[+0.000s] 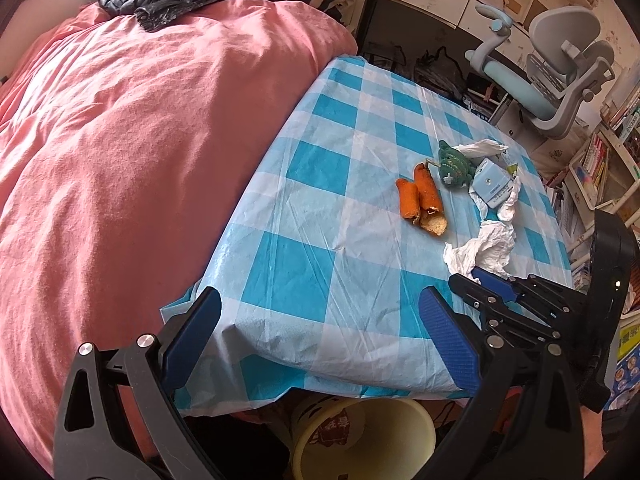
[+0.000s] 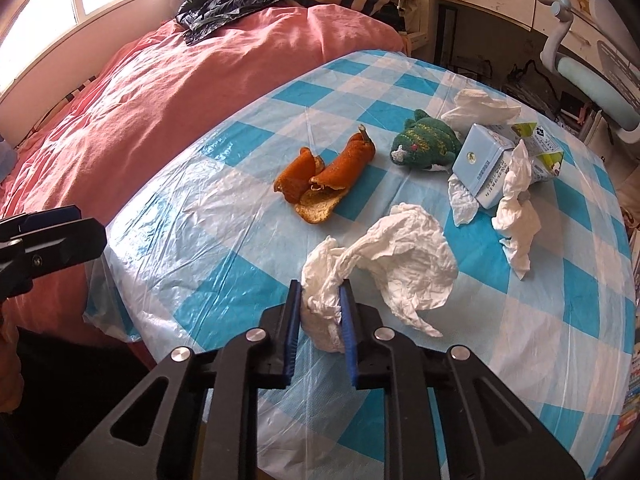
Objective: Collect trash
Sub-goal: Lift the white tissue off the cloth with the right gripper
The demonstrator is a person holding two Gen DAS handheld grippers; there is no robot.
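The right gripper (image 2: 320, 300) tilts down, jaws clenched on a crumpled white tissue (image 2: 384, 264) at the table's six o'clock edge. The left gripper (image 1: 320, 320) hangs released above a yellow bin (image 1: 360, 436). Curled orange peel (image 2: 324, 184) lies at twelve on the glossy blue-checked cloth (image 2: 200, 240); a pink bed (image 2: 140, 100) lies at nine.

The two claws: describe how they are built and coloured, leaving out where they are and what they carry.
Both match. The left claw has black angular arms with triangular cut-outs, round silver bolt heads at the pivots, and flat fingers faced with blue ribbed pads. The right claw shows the same black linkage, silver bolts and blue pads. No cables, markings or sleeves are visible.
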